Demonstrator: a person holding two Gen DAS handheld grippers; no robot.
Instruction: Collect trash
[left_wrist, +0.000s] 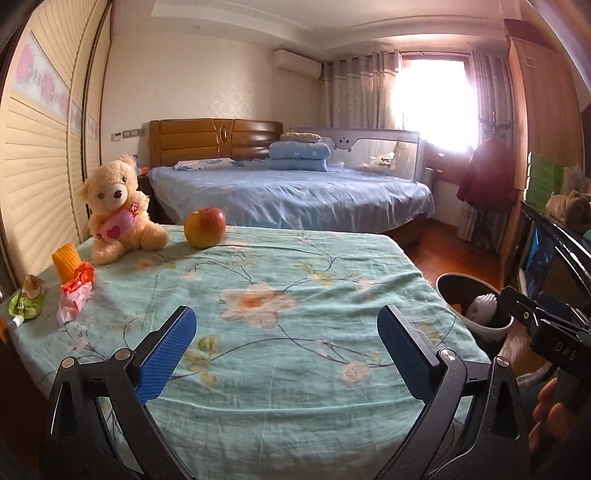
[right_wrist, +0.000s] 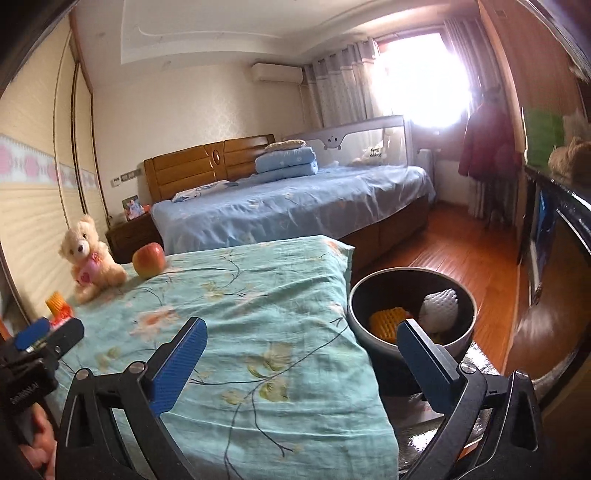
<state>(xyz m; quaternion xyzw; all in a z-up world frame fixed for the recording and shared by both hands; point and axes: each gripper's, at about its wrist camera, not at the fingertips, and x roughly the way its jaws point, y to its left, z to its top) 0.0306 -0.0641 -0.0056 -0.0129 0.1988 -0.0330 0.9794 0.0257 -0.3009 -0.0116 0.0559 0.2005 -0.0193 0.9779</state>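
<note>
Both hand-held grippers are seen spread wide with nothing between the blue pads. Left gripper (left_wrist: 286, 328) is held above the floral tablecloth (left_wrist: 295, 295); right gripper (right_wrist: 301, 341) is held over the table's edge, its one finger overlapping the rim of the bin (right_wrist: 356, 295).

Trash is noted at 9 o'clock in the left wrist view: a green pouch (left_wrist: 27, 301), a red-and-pink wrapper (left_wrist: 75, 291) and an orange foam sleeve (left_wrist: 66, 260), the wrapper touching the sleeve. In the bin, at 3 o'clock of the table, an orange foam net (right_wrist: 386, 321) and a white foam net (right_wrist: 441, 306) are recorded.

A teddy bear (left_wrist: 118, 210) and an apple (left_wrist: 205, 227) are placed at 11 o'clock on the cloth.
</note>
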